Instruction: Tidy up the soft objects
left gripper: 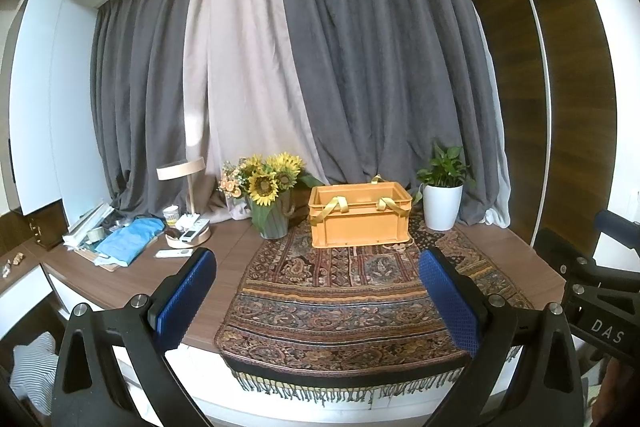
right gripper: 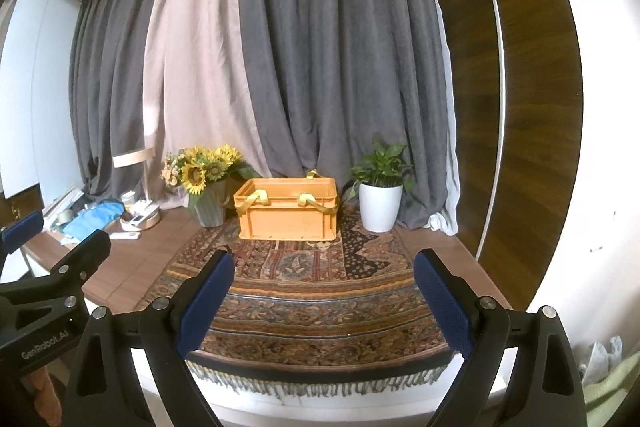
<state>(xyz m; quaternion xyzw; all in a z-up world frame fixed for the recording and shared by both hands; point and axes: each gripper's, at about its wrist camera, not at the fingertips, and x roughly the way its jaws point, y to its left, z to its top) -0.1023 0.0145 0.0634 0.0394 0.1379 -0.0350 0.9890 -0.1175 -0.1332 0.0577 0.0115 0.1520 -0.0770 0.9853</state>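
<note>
Both grippers, left (left gripper: pixel 316 301) and right (right gripper: pixel 324 303), are held wide apart, nothing clamped. An orange crate (left gripper: pixel 359 217) is seen at 12 o'clock on the rug (left gripper: pixel 340 311).

The crate (left gripper: pixel 359 217) sits on the rug (left gripper: pixel 344 307), between the sunflowers (left gripper: pixel 269 183) and the potted plant (left gripper: pixel 443 193).

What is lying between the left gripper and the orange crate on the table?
Only the patterned rug. In the left wrist view, the stretch from the open left gripper to the orange crate carries nothing else.
</note>
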